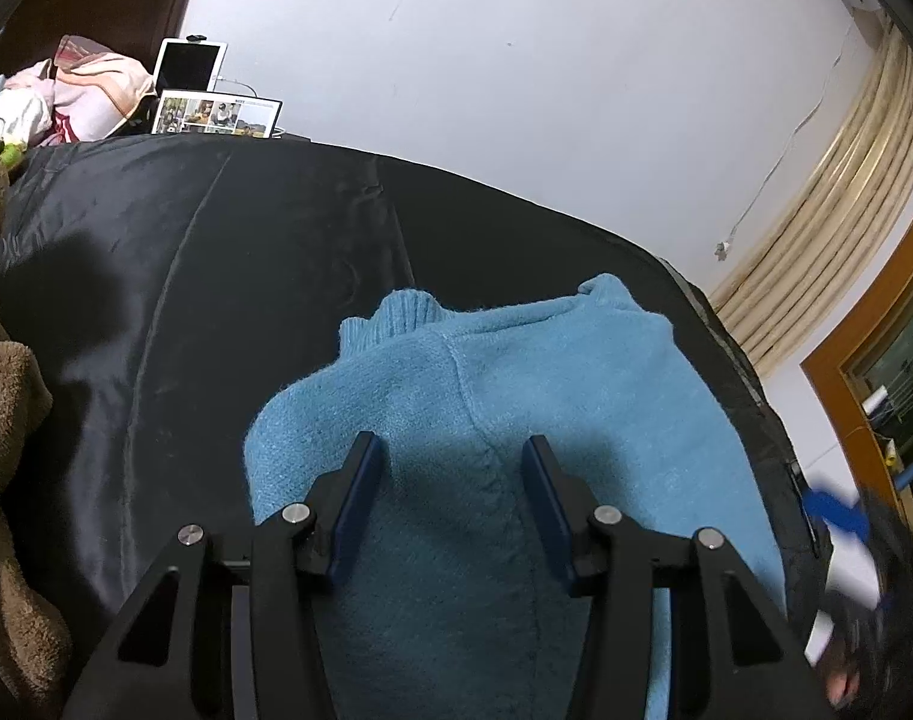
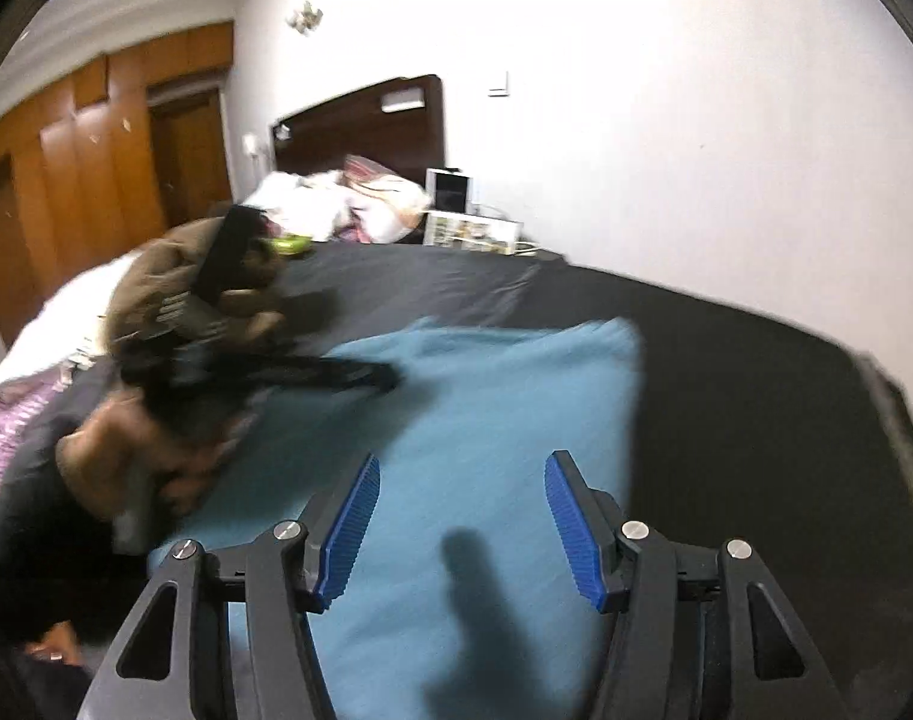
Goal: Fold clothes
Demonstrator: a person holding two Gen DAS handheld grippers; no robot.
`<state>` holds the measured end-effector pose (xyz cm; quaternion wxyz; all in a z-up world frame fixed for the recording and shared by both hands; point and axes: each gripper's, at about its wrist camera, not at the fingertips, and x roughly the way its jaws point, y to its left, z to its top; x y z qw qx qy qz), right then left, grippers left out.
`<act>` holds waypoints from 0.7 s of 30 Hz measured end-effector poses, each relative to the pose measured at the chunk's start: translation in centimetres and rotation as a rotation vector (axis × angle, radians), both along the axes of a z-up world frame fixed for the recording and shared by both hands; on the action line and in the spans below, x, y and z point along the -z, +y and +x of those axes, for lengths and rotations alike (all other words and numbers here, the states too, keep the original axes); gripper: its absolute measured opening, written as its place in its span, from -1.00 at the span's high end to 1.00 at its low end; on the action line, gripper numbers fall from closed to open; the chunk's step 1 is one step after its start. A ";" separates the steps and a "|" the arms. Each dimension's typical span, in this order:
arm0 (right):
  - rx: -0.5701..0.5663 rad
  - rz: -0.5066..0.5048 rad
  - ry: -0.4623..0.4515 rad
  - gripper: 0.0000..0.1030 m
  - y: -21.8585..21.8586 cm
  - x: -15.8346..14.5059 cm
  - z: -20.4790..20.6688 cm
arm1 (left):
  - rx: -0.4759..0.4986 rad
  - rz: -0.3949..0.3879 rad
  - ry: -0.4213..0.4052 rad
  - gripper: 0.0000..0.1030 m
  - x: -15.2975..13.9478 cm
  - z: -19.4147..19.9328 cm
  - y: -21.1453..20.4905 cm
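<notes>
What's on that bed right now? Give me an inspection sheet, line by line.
Surface: black bedspread, smooth, lightly creased.
Job's things: blue knit sweater lying flat, collar toward the wall.
Clutter: brown fleece garment at the bed's edge; heaped bedding by the headboard; tablet; photo sheet.
Grippers: left claw open over the sweater; right claw open above it, gripping nothing.
Cables: white cord down the wall.
Surroundings: white wall, beige curtain, wooden wardrobe.
</notes>
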<state>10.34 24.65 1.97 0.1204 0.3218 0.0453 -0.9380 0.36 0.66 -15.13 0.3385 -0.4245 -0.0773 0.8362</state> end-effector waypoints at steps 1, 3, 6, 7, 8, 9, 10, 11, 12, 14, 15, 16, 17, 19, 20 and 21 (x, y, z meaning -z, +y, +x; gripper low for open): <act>-0.010 0.015 -0.003 -0.15 0.0 0.0 -1.1 | 0.001 0.000 0.001 -0.04 0.0 0.0 0.0; -0.040 0.049 -0.010 -0.15 -0.3 0.0 -3.7 | 0.002 -0.001 0.003 -0.04 0.0 0.0 -0.1; -0.086 0.087 -0.032 -0.15 -1.1 0.1 -6.6 | 0.005 -0.003 0.007 -0.04 0.0 0.0 0.0; -0.101 0.097 -0.046 -0.15 -1.2 0.3 -7.5 | 0.006 -0.003 0.009 -0.04 0.0 0.0 0.0; -0.101 0.103 -0.070 -0.15 -1.1 0.9 -8.7 | 0.008 -0.004 0.010 -0.04 0.0 0.0 0.0; -0.100 0.100 -0.097 -0.15 -1.0 1.8 -9.6 | 0.009 -0.005 0.012 -0.04 0.0 0.1 0.0; -0.093 0.096 -0.123 -0.15 -0.4 2.6 -10.9 | 0.009 -0.007 0.014 -0.04 0.0 0.1 0.0; -0.082 0.089 -0.154 -0.15 0.0 3.5 -11.4 | 0.011 -0.011 0.017 -0.04 0.0 0.1 0.1; -0.083 0.077 -0.199 -0.15 0.5 4.6 -12.1 | 0.013 -0.015 0.021 -0.04 0.0 0.2 0.1; -0.091 0.070 -0.253 -0.16 1.0 5.8 -12.7 | 0.019 -0.027 0.032 -0.04 0.0 0.3 0.3; -0.092 0.080 -0.246 -0.16 1.0 6.0 -12.6 | 0.021 -0.032 0.036 -0.04 0.0 0.3 0.4; -0.094 0.091 -0.239 -0.16 0.9 6.1 -12.4 | 0.022 -0.038 0.041 -0.04 0.0 0.4 0.5; -0.096 0.101 -0.232 -0.16 0.9 6.3 -12.2 | 0.022 -0.040 0.042 -0.04 0.0 0.4 0.6; -0.095 0.118 -0.220 -0.16 0.8 6.5 -11.9 | 0.022 -0.042 0.044 -0.04 0.0 0.4 0.6; -0.094 0.119 -0.216 -0.17 0.8 6.5 -11.9 | 0.023 -0.042 0.044 -0.04 0.0 0.3 0.6; -0.094 0.117 -0.215 -0.17 0.9 6.5 -11.8 | 0.023 -0.042 0.045 -0.04 0.0 0.3 0.6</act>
